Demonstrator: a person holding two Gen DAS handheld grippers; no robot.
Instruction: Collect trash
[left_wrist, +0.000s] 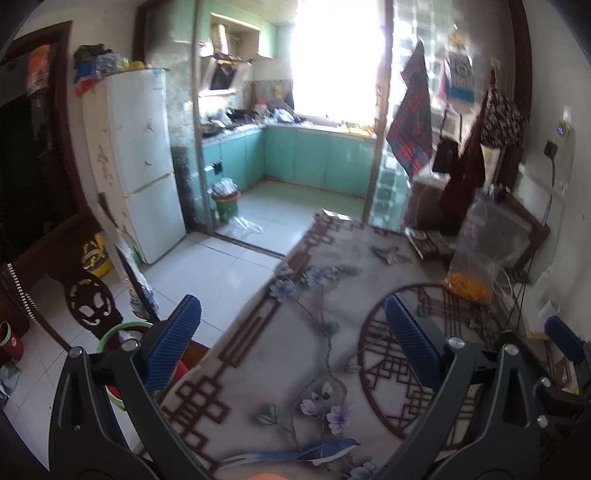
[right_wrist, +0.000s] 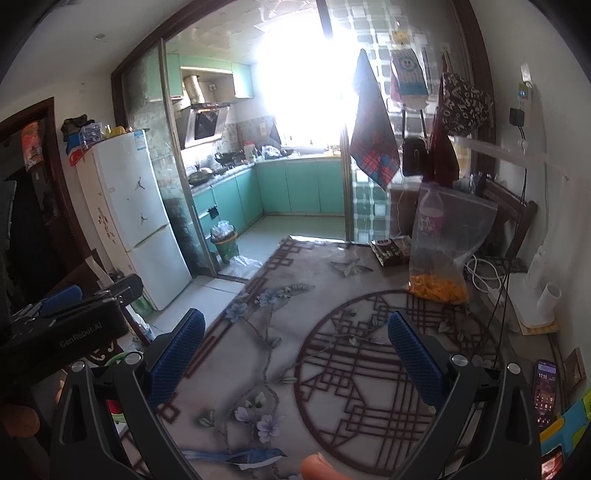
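While both hover over the counter (right_wrist: 332, 295), left claw (left_wrist: 291, 332) and right claw (right_wrist: 295, 347) gape wide, empty, touching nothing; bag (right_wrist: 443, 251) beyond.

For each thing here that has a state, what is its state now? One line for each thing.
left gripper: open, holding nothing
right gripper: open, holding nothing
clear plastic bag: upright on the table, orange pieces at its bottom
dark snack packet: lying flat on the table
trash bin: on the kitchen floor, full
phone: screen lit
fridge: doors closed
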